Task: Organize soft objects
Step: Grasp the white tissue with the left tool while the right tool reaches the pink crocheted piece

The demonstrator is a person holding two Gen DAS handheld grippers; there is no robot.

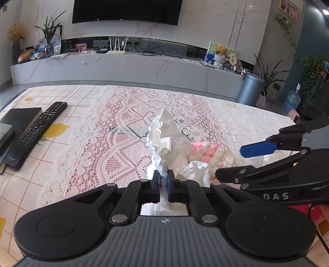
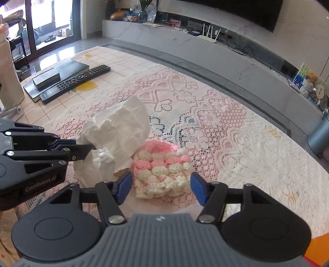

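Off to my far left a black remote control (image 1: 37,131) lies on the counter (image 1: 61,147) beside a black box (image 1: 14,123). A white router (image 1: 116,48) sits on the marble shelf (image 1: 123,67) under the television (image 1: 126,10). A teddy bear (image 1: 222,51) sits at its right end, above a grey bin (image 1: 249,89).

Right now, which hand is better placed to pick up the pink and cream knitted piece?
Right. Its tongs are open and straddle the knit, while the left tongs are shut on the tissue.
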